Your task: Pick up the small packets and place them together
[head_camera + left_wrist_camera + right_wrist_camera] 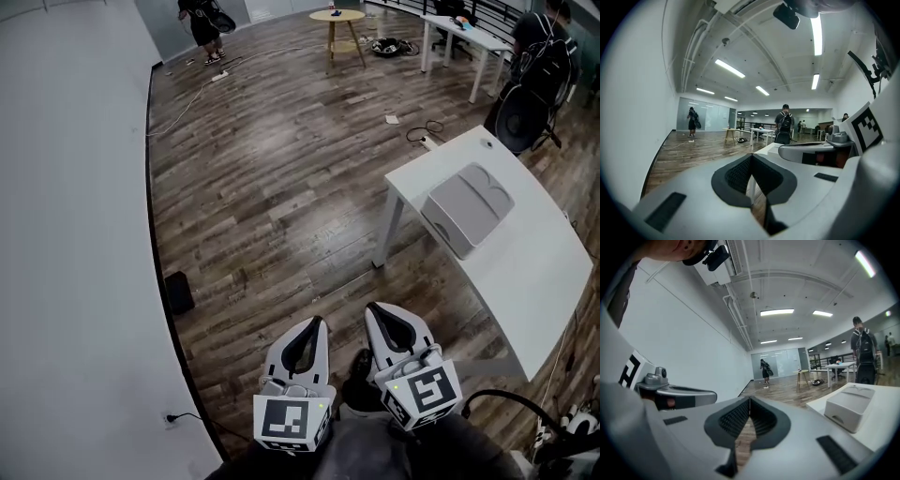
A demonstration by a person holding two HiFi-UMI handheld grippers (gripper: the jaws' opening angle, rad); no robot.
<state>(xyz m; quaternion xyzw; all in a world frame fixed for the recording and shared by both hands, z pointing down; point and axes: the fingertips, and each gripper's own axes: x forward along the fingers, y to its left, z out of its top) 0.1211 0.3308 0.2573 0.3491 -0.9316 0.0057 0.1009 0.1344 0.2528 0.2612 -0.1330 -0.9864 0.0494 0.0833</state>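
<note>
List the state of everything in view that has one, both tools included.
Left tool: shut, nothing between its jaws.
Right tool: shut, nothing between its jaws.
Gray box: looks closed, resting on the white table.
Wall socket: cable plugged in.
Small packets: none in view.

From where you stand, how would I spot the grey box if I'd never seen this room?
Find the wooden floor, then the nearest white table, on its right side. The grey box sits on that table. It is the only big thing there, with rounded corners and a curved line across its top.
</note>
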